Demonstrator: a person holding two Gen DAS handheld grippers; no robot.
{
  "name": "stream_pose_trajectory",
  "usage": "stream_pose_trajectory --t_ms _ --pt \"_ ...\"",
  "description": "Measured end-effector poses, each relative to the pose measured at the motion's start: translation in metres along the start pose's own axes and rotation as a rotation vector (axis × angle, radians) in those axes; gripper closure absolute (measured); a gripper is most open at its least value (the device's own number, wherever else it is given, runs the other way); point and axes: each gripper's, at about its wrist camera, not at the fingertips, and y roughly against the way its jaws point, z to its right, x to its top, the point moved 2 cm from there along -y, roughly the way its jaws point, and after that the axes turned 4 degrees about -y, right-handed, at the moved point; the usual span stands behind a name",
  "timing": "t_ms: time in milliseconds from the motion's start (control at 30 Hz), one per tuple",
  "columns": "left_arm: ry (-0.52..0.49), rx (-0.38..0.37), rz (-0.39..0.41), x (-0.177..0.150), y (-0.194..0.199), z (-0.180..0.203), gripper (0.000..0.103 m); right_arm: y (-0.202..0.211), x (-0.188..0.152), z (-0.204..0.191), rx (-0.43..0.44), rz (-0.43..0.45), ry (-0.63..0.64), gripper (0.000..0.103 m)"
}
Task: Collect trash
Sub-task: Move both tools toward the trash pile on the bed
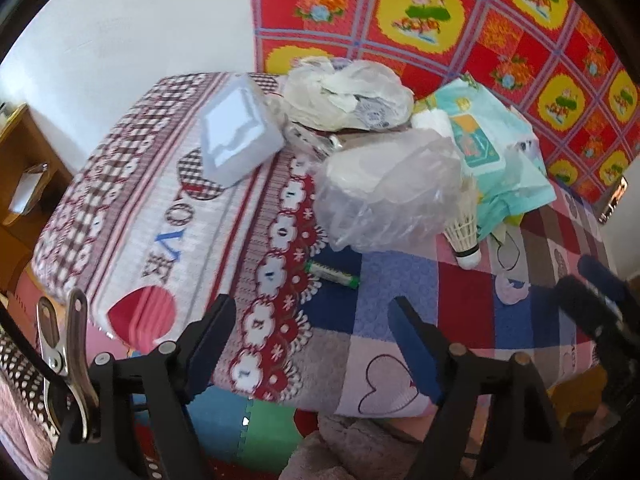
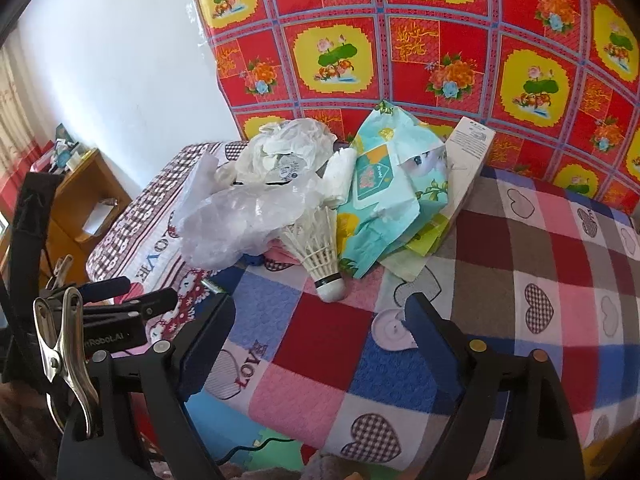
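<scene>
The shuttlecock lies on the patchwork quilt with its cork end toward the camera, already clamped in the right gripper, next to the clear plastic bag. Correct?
Not quite. The shuttlecock is not clamped: the right gripper is open and empty, short of it, as the right wrist view shows. The rest holds: it lies on the patchwork quilt, cork toward the camera, beside the clear plastic bag.
</scene>
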Motion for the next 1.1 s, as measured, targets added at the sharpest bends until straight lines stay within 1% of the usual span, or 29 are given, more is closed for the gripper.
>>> stream_pose_trajectory --t_ms 133,267,333,467,533,700,867,1000,1100 --pt "-0.036 -0.021 0.0 0.001 -0.019 0.005 0.023 -0.007 0.005 0.01 0.008 -0.01 0.0 0.014" --pt "-0.091 -0.007 -0.009 0.005 -0.034 0.012 0.023 -0.018 0.012 0.02 0.022 -0.02 -0.007 0.014" --pt "-0.1 -0.016 -0.013 0.006 -0.04 0.014 0.023 -0.023 0.016 0.024 0.033 -0.022 -0.01 0.014" --pt "-0.163 0.021 -0.023 0.007 -0.052 0.019 0.023 -0.032 0.019 0.029 0.049 -0.038 -0.014 0.014" --pt "-0.183 0.021 -0.041 0.005 -0.057 0.021 0.024 -0.035 0.021 0.03 0.054 -0.047 -0.014 0.014" --pt "-0.205 0.035 -0.051 0.006 -0.064 0.019 0.03 -0.038 0.025 0.029 0.056 -0.049 -0.006 0.014" --pt "-0.201 -0.004 -0.058 0.014 -0.07 0.012 0.033 -0.041 0.027 0.027 0.047 -0.054 -0.019 0.014" --pt "-0.221 -0.015 -0.057 0.017 -0.071 0.011 0.034 -0.044 0.029 0.025 0.034 -0.058 -0.031 0.014" --pt "-0.243 -0.026 -0.047 0.018 -0.07 0.013 0.044 -0.048 0.028 0.024 0.029 -0.076 -0.045 0.014"
